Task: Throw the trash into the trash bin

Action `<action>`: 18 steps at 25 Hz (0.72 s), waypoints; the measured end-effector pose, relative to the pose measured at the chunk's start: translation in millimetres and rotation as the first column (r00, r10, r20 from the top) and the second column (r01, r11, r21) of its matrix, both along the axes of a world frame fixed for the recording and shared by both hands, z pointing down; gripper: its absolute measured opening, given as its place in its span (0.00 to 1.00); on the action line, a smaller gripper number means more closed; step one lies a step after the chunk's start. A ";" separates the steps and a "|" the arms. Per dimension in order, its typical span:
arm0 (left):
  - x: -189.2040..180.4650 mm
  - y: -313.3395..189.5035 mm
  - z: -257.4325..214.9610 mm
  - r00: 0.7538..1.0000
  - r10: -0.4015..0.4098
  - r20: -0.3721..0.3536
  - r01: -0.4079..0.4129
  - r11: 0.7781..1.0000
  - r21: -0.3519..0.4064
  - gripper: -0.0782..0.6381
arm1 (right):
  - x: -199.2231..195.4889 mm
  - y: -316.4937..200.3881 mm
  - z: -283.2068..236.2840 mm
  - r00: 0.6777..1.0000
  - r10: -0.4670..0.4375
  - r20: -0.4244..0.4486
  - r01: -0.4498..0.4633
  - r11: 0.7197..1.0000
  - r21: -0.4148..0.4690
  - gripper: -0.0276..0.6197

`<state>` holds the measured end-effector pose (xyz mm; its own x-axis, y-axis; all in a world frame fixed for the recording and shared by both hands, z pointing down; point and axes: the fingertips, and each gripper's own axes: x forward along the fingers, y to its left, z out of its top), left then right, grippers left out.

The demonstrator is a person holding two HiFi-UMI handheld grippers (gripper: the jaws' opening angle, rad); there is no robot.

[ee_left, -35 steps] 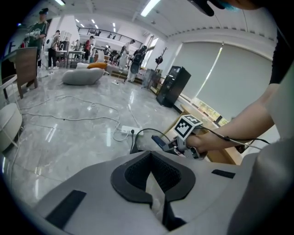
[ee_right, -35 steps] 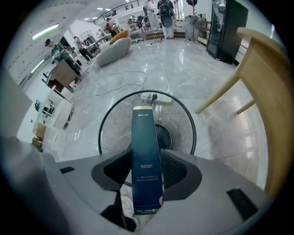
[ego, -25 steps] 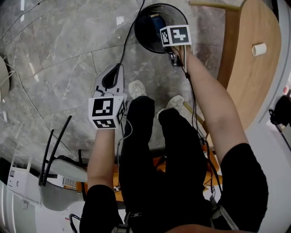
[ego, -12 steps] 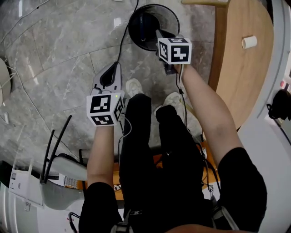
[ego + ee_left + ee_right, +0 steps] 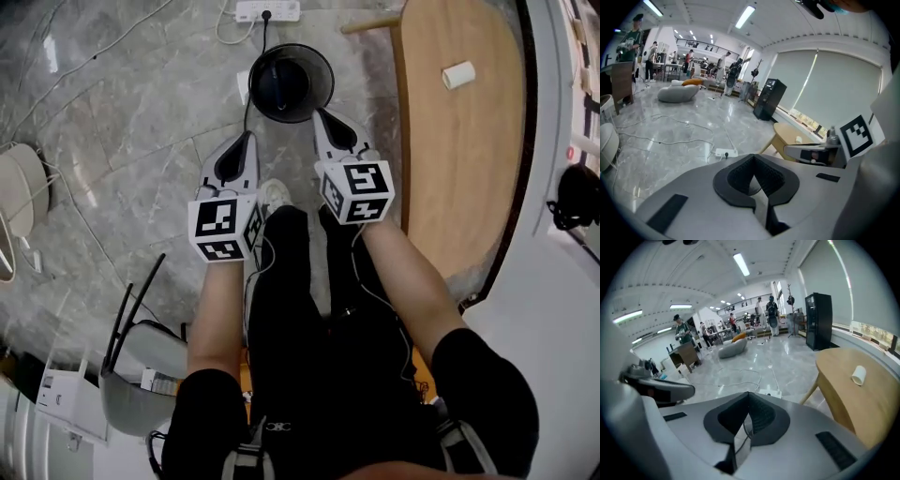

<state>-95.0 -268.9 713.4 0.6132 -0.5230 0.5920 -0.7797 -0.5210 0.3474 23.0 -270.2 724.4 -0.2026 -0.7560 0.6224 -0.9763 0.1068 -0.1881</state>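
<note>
The black round trash bin stands on the marble floor just beyond both grippers, with something bluish deep inside it. My right gripper hangs in front of the bin's near rim, jaws shut with nothing between them; its own view shows the pads meeting. My left gripper is level with it to the left, also shut and empty. A white paper cup lies on the wooden table to the right and shows again in the right gripper view.
A white power strip and its cables lie past the bin. The person's legs and shoes are below the grippers. A router with black antennas sits at lower left. People and furniture stand far across the hall.
The right gripper has pulled up and back from over the bin's mouth to beside the left gripper. The left gripper has also risen. The bin now sits farther off.
</note>
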 end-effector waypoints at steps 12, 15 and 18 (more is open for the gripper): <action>130.3 20.7 -69.6 0.992 0.117 -0.053 -0.114 0.992 0.057 0.13 | 169.2 54.1 -128.7 0.919 0.394 -0.024 -0.380 0.899 0.217 0.06; 172.5 27.8 -76.8 0.985 0.165 -0.052 -0.162 0.985 0.059 0.13 | 227.5 71.1 -133.4 0.857 0.515 0.011 -0.508 0.841 0.187 0.06; 212.9 28.4 -83.1 0.978 0.202 -0.048 -0.198 0.978 0.068 0.13 | 273.7 77.8 -128.9 0.820 0.572 0.020 -0.568 0.808 0.157 0.06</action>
